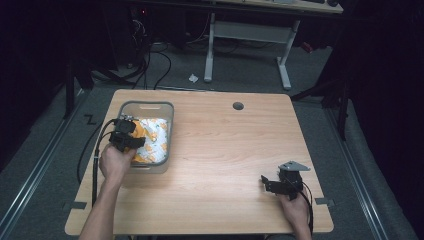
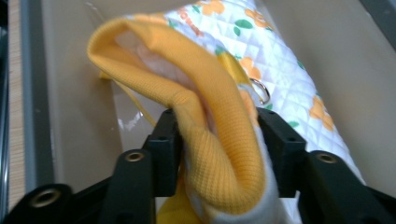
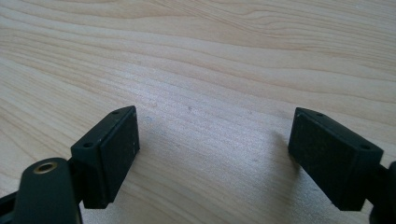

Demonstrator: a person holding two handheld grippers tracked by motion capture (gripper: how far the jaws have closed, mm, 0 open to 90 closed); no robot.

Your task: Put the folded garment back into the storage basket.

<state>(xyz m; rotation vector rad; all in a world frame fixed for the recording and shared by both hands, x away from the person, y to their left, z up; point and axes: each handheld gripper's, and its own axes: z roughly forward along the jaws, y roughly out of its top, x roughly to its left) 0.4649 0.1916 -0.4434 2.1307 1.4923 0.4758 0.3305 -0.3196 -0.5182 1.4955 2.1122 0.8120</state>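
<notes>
A quilted white oven mitt [image 1: 154,136] with orange flowers and a yellow knit cuff [image 2: 187,74] lies inside a grey plastic bin [image 1: 170,125] at the table's left. My left gripper [image 1: 126,139] reaches into the bin from its near left side. In the left gripper view the folded cuff sits between the jaws of that gripper [image 2: 219,140], which stand apart and loosely flank the fabric without pinching it. A metal ring [image 2: 261,91] hangs on the mitt. My right gripper [image 1: 266,183] rests low at the table's front right, open, with bare wood between its fingers [image 3: 212,149].
The wooden table [image 1: 225,145] has a round cable hole [image 1: 238,106] near its far edge. The bin's beige inner wall [image 2: 74,93] stands close to the left jaw. A white desk frame [image 1: 245,45] and cables lie on the floor beyond.
</notes>
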